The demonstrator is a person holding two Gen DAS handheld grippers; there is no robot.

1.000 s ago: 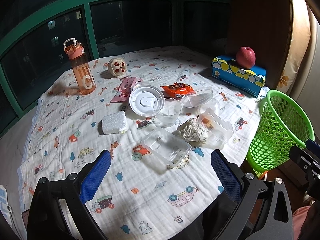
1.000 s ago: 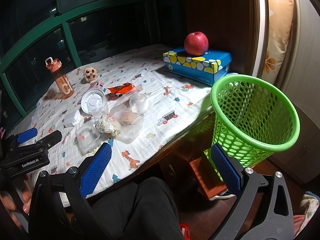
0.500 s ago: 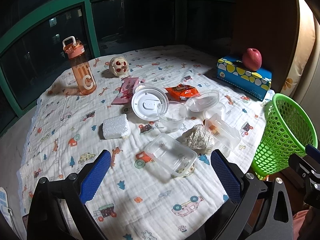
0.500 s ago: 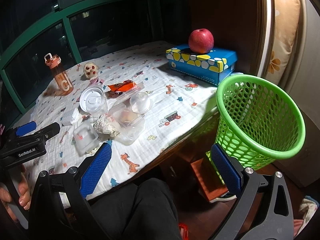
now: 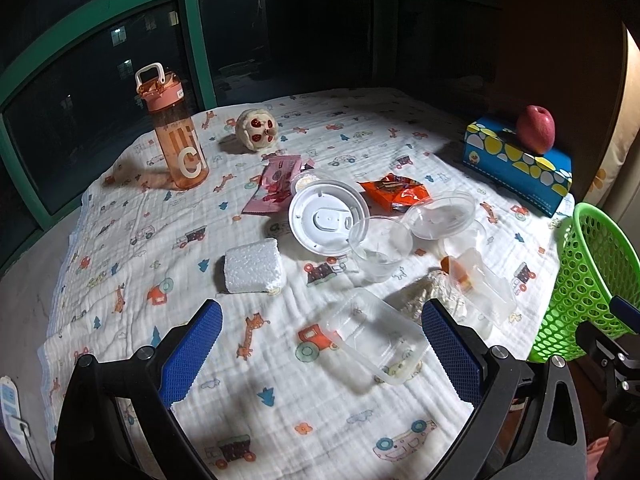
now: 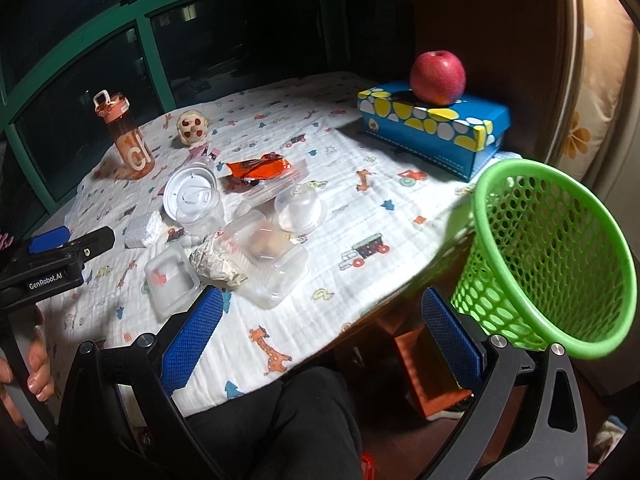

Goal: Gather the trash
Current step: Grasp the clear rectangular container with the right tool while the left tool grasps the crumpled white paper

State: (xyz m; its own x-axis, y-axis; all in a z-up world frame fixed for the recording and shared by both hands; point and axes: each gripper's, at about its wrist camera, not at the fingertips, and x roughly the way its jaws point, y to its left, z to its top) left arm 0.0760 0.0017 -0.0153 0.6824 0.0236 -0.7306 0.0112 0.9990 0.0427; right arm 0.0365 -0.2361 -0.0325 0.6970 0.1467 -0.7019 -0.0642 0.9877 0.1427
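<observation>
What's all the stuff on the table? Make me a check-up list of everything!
Surface: table under a cartoon-print cloth.
Job's things: foam block, clear tray, foil ball, orange wrapper, pink wrapper, white lid, clear cup; green basket looks empty.
Clutter: orange bottle, apple on a blue box.
Grippers: left gripper and right gripper open, holding nothing.
Cables: nothing seen.
Surroundings: dark windows.

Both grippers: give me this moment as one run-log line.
left gripper: open, empty, above clear tray | right gripper: open, empty | green basket: no trash visible
</observation>
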